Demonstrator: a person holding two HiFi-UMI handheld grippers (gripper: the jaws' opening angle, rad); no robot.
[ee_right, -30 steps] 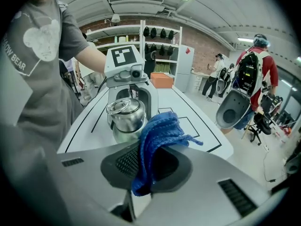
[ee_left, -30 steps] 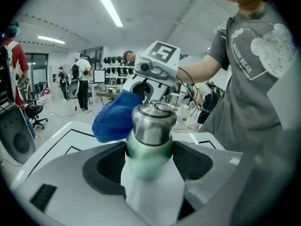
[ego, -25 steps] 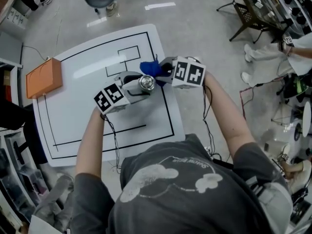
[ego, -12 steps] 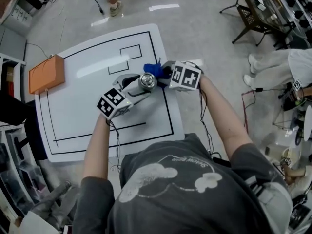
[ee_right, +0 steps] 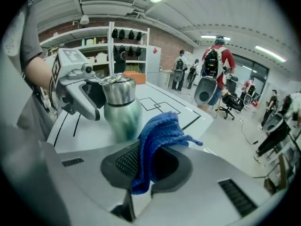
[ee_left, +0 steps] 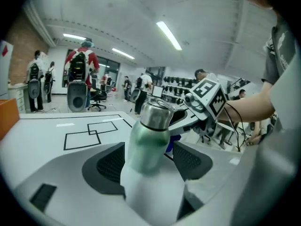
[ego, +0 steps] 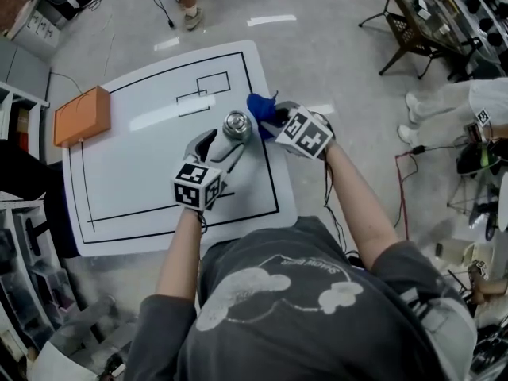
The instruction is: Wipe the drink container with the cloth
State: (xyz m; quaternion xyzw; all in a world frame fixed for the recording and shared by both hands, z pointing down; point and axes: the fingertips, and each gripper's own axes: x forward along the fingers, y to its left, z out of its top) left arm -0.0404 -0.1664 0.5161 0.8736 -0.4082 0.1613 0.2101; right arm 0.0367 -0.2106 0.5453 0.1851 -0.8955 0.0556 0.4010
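Overhead, in the head view, the steel-capped bottle with a green upper body and white lower body stands over the white surface with black ruled lines, cap toward the camera. The left tongs reach in from the near side of the bottle. The right tongs come in at its right, carrying the blue knitted cloth. An orange rectangular box lies well apart, far left of the bottle.

Next, the left gripper view: the left tongs are clenched on the bottle, ribbed dark pads against the white lower body, the brushed-metal cap pointing away. A bit of the cloth shows just right of the bottle. Whether the base rests on the surface I cannot tell.

Then the right gripper view: the right tongs are clamped on the cloth, which bunches out of them and hangs just beside the green flank of the bottle. Contact cannot be made out.

By my judgement the bottle is rigid, smooth and likely slippery, so the low, wide hold on its straight body suits it. The cloth is soft and limp, and will fold against the curved wall.
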